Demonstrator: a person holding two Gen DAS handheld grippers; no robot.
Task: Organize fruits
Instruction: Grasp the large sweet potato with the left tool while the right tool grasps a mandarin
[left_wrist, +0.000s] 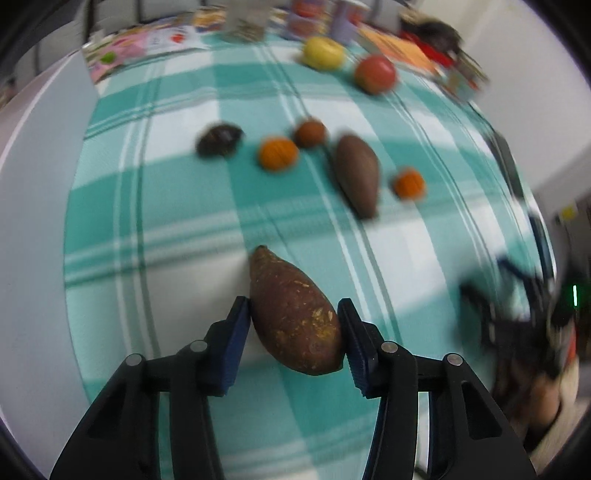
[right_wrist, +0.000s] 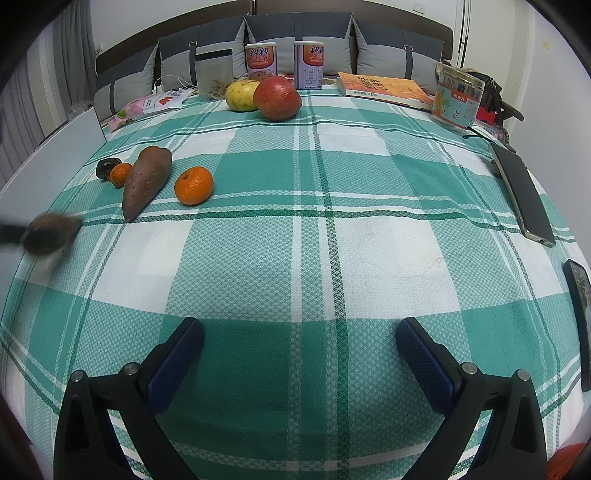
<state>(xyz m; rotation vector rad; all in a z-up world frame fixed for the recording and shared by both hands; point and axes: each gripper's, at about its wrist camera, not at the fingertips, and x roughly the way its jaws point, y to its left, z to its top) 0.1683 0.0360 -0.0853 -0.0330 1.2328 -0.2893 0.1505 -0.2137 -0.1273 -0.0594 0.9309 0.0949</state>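
Note:
My left gripper is shut on a brown sweet potato and holds it over the green checked cloth. It shows blurred at the left edge of the right wrist view. A second sweet potato lies on the cloth with a mandarin to its right, a smaller mandarin and a dark fruit to its left. A red apple and a yellow apple sit at the far side. My right gripper is open and empty above the cloth's near part.
Two cans, a clear bag, a book and a jar stand along the far edge. Two phones lie at the right. A white board stands at the left.

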